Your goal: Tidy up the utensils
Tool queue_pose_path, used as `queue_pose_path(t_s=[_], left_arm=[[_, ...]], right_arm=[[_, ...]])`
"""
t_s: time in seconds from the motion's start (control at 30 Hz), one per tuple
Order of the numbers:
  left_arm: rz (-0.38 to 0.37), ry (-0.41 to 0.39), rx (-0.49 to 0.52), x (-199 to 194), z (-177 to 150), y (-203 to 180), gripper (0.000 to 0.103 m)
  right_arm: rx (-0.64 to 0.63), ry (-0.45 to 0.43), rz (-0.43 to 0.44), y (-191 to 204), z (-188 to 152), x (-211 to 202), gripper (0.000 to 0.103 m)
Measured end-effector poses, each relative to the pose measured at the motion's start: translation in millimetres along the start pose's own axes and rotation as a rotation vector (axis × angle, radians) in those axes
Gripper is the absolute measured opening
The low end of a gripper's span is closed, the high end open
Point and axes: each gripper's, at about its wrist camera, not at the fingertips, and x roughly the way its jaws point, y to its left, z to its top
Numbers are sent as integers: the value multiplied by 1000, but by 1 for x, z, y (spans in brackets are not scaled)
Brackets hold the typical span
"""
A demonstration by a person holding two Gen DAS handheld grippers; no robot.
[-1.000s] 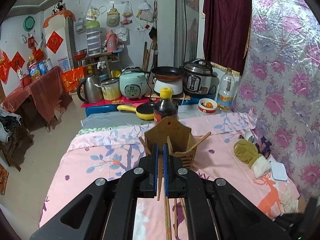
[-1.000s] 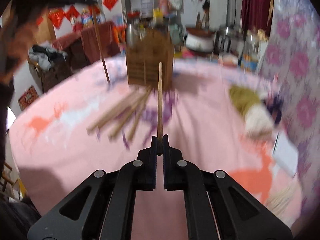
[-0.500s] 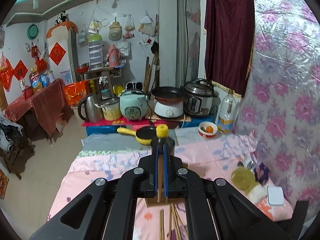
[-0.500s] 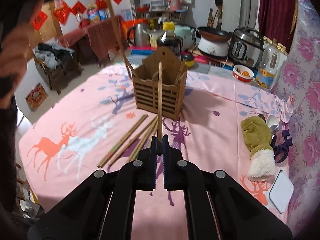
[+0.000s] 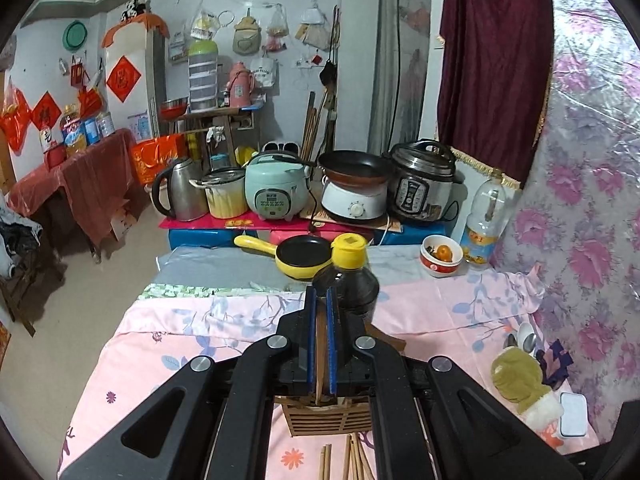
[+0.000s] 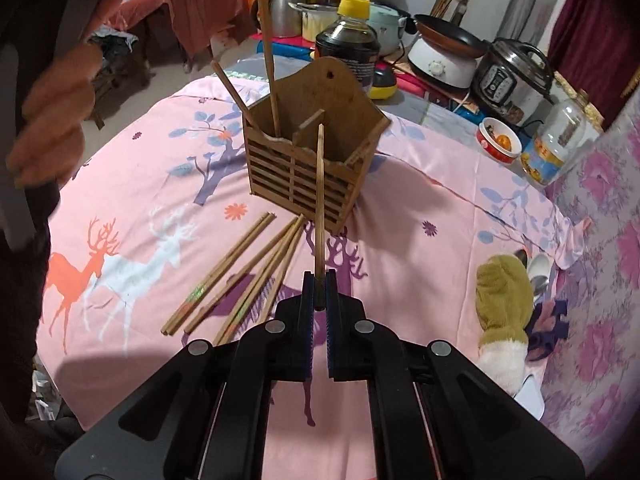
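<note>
At the far left of the right wrist view a person's hand [image 6: 56, 112] is seen, blurred, holding the left gripper whose dark body is at the upper edge. The left gripper [image 5: 319, 300] has its jaws pressed on a thin wooden chopstick [image 5: 319, 376]; in the right wrist view this same stick [image 6: 267, 52] hangs almost upright, its long axis close to vertical, and its lower end goes into the left compartment of the wooden holder [image 6: 308, 160]. One more chopstick [image 6: 232, 92] leans in that compartment, tilted up and to the left.

Below and left of the right gripper's tips, loose chopsticks [image 6: 236, 272] lie flat on the pink tablecloth [image 6: 420, 264]. Their long axes run obliquely, from near the foot of the holder down to the left.

The right gripper [image 6: 319, 276] is pinching a second chopstick [image 6: 319, 200] by its near end. This stick points straight ahead from the jaws, along the fingers, and its far tip is seen at the rim of the right compartment; whether it touches the rim I cannot tell.

Behind the holder stands a dark sauce bottle [image 6: 347, 48] with a yellow cap. To the right of the gripper a green mitten [image 6: 502, 300] lies on the cloth, well apart from the holder.
</note>
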Motion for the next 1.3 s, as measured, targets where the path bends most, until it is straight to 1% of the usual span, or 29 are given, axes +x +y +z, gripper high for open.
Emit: queue_pose_path(t_s=[0.17,0.3,0.33,0.37,0.4,0.43,0.53,0.6,0.67,0.73,0.77,0.8,0.83,0.9,0.93,0.97,1.0,1.03,1.07,1.1,1.17,1.2,1.23,1.3], left_arm=[[-15,12,-11,10,-9,14,5],[-28,32,-21,13,-20,25,7],[-23,34,-20,14,-23,26,20],[-12,33,-24,13,-26,28,50],[0,20,-39,12,-29,30,61],[1,7,-49,9,-31,32,65],[-22,0,-75,-1,-37,39,65],[-41,-9,-114,-11,-41,50,67],[-41,-29,-149,-23,-48,63,77],[-12,-43,-169,-33,-58,77,79],[6,-42,-165,-36,-64,82,79],[28,-39,-157,-38,-71,87,79],[45,-34,-150,-38,-75,91,81],[86,-19,-134,-35,-91,101,86],[94,-12,-136,-34,-97,105,90],[94,1,-140,-30,-105,109,90],[87,21,-144,-25,-113,113,90],[81,39,-147,-21,-120,116,90],[77,62,-150,-16,-129,118,90],[79,93,-148,-9,-138,119,90],[76,156,-136,3,-157,118,90],[71,190,-129,8,-169,115,90],[72,213,-119,11,-179,113,90],[88,261,-81,17,-199,103,90]], right_arm=[[5,42,10,0,26,13,6],[-36,76,-26,4,24,17,6],[-50,84,-41,6,21,17,6],[-56,90,-46,7,20,17,6],[-55,88,-53,7,21,16,6],[-49,75,-62,7,25,15,6],[-19,2,-55,6,46,11,6],[15,-74,-50,6,66,6,6],[40,-137,-55,7,82,6,7],[41,-197,-95,8,94,9,10],[47,-219,-130,9,96,10,17],[68,-253,-149,6,95,7,19],[90,-271,-139,3,92,5,19],[141,-296,-90,-6,78,-4,20],[153,-308,-81,-10,72,-8,22],[169,-333,-74,-12,60,-15,32],[182,-364,-70,-13,48,-21,44],[193,-390,-67,-14,37,-26,51],[206,-421,-61,-14,25,-30,68],[227,-473,-56,-11,5,-35,85],[256,-547,-50,-7,-26,-36,96],[263,-573,-39,-3,-44,-32,97],[259,-573,-21,1,-56,-27,97],[247,-535,23,7,-77,-11,97]])
